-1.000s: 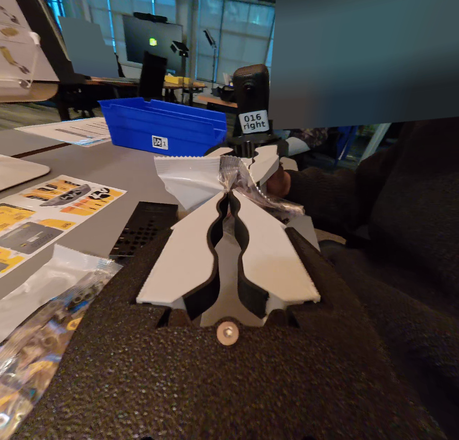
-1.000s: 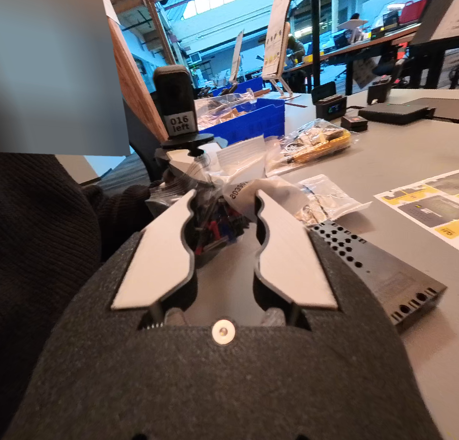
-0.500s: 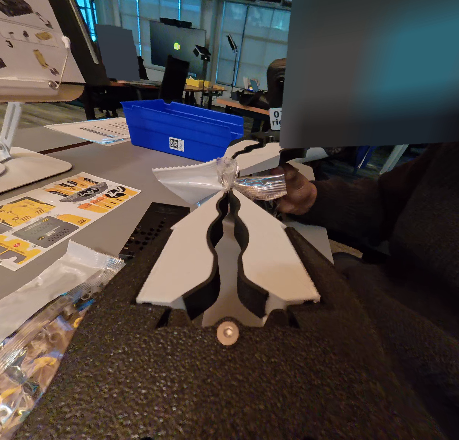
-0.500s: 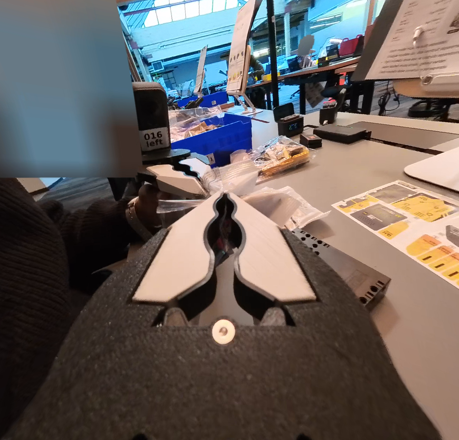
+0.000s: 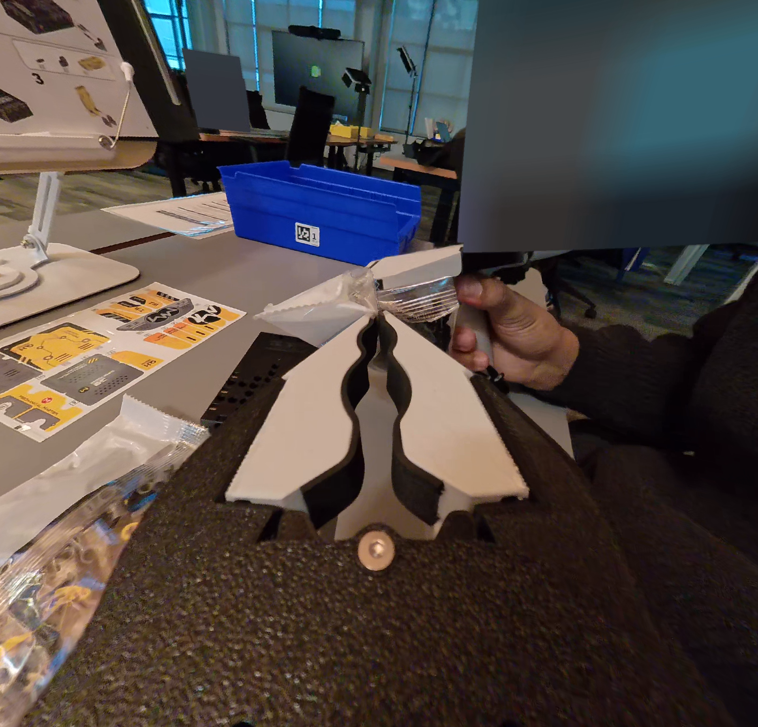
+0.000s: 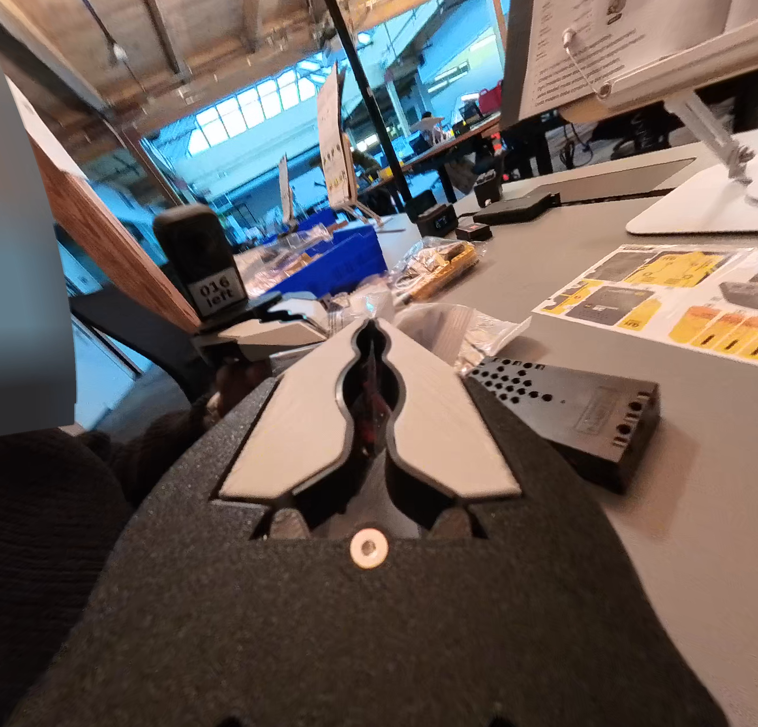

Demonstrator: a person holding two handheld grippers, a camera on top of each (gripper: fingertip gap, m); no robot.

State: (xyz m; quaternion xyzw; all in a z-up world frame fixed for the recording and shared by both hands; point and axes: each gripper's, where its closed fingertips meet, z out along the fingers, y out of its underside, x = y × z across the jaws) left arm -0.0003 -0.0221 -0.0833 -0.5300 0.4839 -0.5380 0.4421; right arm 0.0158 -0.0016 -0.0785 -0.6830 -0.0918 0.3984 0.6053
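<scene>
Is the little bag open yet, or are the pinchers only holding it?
Done: the left gripper and right gripper are each shut on the small clear plastic bag with a white zigzag edge.
In hand: the bag is pinched between them.
Left: no tear shows yet, and no pieces are out. Another clear bag of small parts lies on the grey table.
</scene>
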